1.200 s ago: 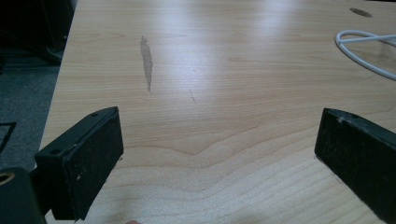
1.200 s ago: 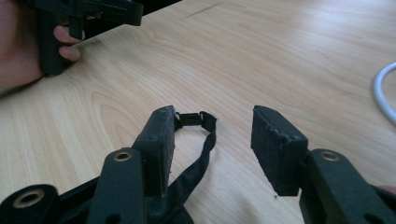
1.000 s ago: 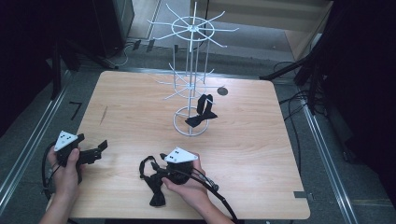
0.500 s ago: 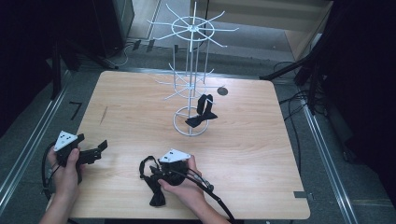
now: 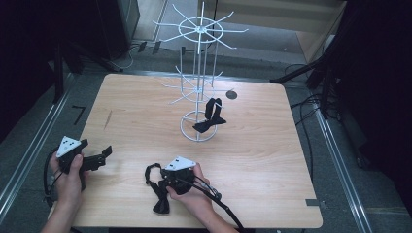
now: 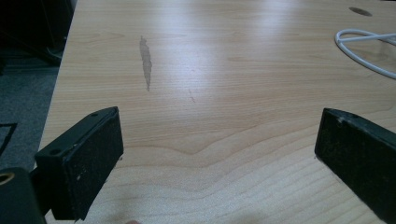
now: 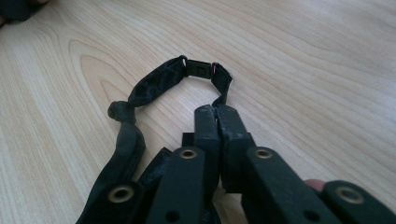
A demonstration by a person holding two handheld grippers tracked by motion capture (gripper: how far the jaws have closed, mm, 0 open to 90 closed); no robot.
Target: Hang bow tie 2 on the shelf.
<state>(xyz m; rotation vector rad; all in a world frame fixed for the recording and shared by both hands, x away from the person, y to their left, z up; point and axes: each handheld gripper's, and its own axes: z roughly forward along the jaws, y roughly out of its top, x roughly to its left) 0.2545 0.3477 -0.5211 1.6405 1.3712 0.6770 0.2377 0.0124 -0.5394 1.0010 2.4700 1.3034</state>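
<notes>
Overhead, two close views — shared table (image 5: 252, 145).

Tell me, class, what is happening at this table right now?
A person works with a tool in each hand. The right tool has just closed its jaws on the strap of a black bow tie lying near the front edge of the wooden table. The left tool rests open, holding nothing. Farther back, a white wire rack already has another bow tie at its base.
</notes>
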